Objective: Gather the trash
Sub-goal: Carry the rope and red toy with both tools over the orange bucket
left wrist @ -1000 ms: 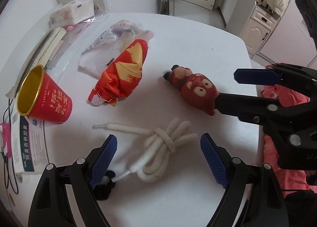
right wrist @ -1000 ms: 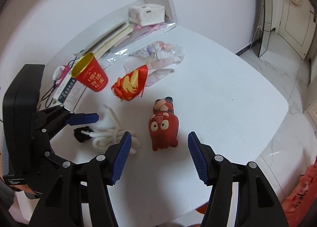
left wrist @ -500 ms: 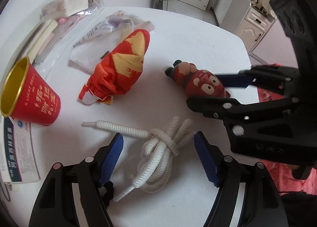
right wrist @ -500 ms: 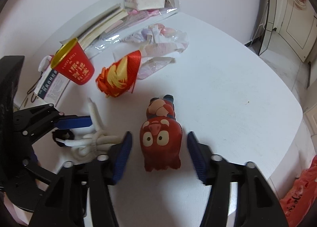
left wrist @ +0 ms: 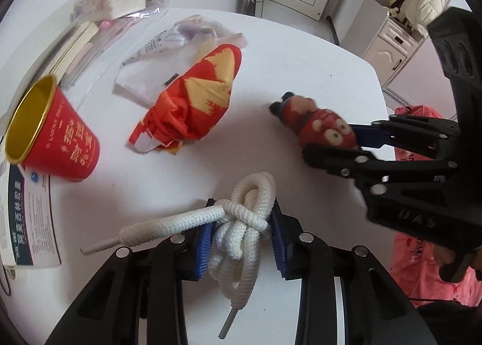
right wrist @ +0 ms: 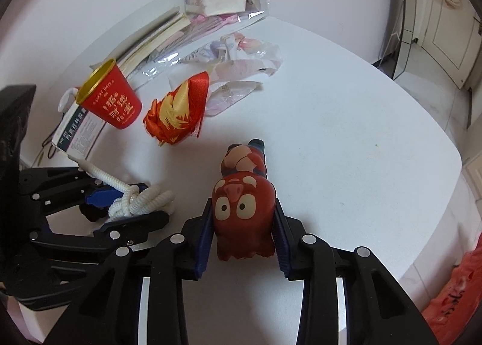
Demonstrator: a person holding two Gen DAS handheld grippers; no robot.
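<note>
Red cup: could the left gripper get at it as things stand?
Probably not yet. The left gripper is shut on the rope, so its jaws are taken. The cup stands open to the side, with bare table between and nothing blocking the path.

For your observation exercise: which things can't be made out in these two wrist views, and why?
- Left wrist: the rope bundle's lower coils, hidden between the left claw pads.
- Right wrist: the red toy sides, covered by the right claw.
- Right wrist: red bag, cut off by the edge.
</note>
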